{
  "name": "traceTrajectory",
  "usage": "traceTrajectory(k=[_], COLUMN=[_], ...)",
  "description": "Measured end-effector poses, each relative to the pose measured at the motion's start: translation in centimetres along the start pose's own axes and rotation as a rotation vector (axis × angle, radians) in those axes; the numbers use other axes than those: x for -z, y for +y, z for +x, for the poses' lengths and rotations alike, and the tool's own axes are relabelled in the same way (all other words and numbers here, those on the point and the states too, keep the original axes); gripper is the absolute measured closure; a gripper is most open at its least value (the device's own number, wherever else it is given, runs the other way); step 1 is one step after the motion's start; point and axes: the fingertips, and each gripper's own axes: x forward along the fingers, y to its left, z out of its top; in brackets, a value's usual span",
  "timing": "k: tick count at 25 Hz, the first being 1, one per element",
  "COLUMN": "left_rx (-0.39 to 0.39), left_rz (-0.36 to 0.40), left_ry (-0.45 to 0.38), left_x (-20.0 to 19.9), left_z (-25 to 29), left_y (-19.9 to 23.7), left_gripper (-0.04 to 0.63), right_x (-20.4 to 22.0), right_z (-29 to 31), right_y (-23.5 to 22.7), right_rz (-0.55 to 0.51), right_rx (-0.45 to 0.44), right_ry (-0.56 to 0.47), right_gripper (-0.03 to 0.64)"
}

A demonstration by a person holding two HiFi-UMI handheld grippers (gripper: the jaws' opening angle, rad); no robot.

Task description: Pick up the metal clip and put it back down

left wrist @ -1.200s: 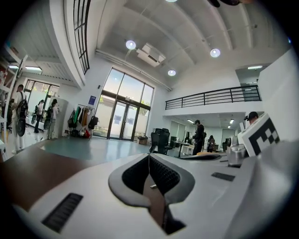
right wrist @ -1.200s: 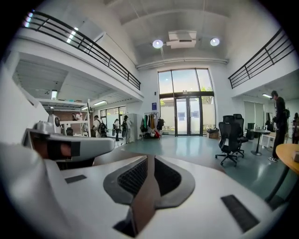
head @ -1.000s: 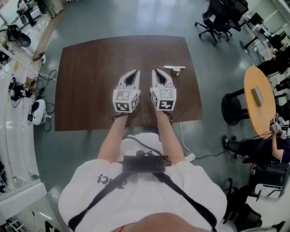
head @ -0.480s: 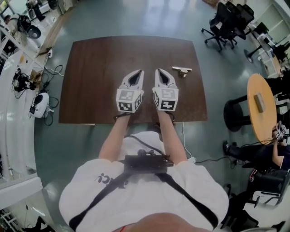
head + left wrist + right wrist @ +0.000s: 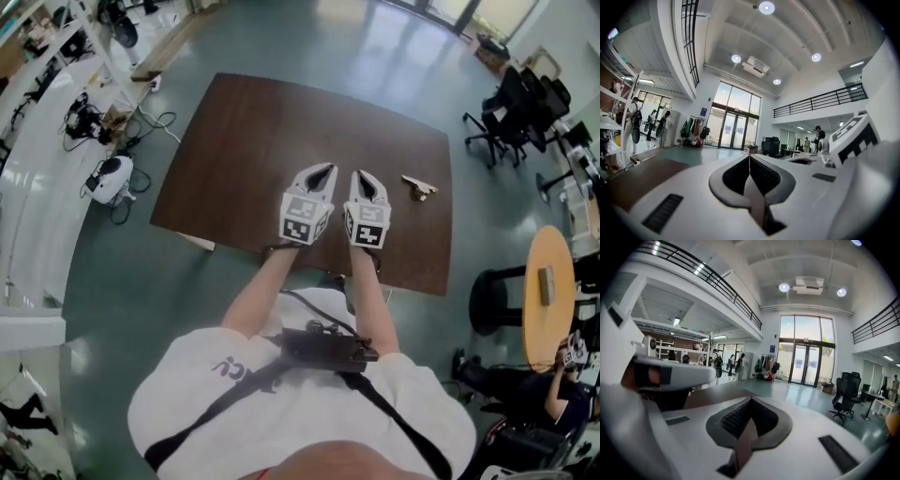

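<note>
The metal clip (image 5: 419,187) lies on the dark brown table (image 5: 244,141), near its right edge. My right gripper (image 5: 365,176) hovers over the table a short way left of the clip, jaws shut with nothing between them. My left gripper (image 5: 322,171) sits right beside it, also shut and empty. In the left gripper view the left gripper (image 5: 749,157) has its tips pressed together, and in the right gripper view the right gripper (image 5: 750,400) does too. Both gripper views point level across the room, and the clip does not show in either.
Black office chairs (image 5: 511,117) stand beyond the table's far right corner. A round wooden table (image 5: 550,291) and a black stool (image 5: 495,298) are at the right. Cables and equipment (image 5: 111,178) lie on the floor at the left.
The head view has swung, so the table now sits tilted in the frame. Both grippers stay side by side, left of the clip, which has not moved on the table.
</note>
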Motion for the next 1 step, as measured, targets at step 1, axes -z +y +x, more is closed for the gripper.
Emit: traceTrajectory(k=[1], left_rx=[0.018], left_rz=[-0.009], left_ry=[0.017], left_x=[0.66], left_z=[0.44], left_y=[-1.46], left_gripper=[0.581], right_x=[1.72], right_z=[-0.56], right_y=[-1.06], right_rz=[0.001], right_rx=[0.018], right_ry=[0.043], right_gripper=[0.609])
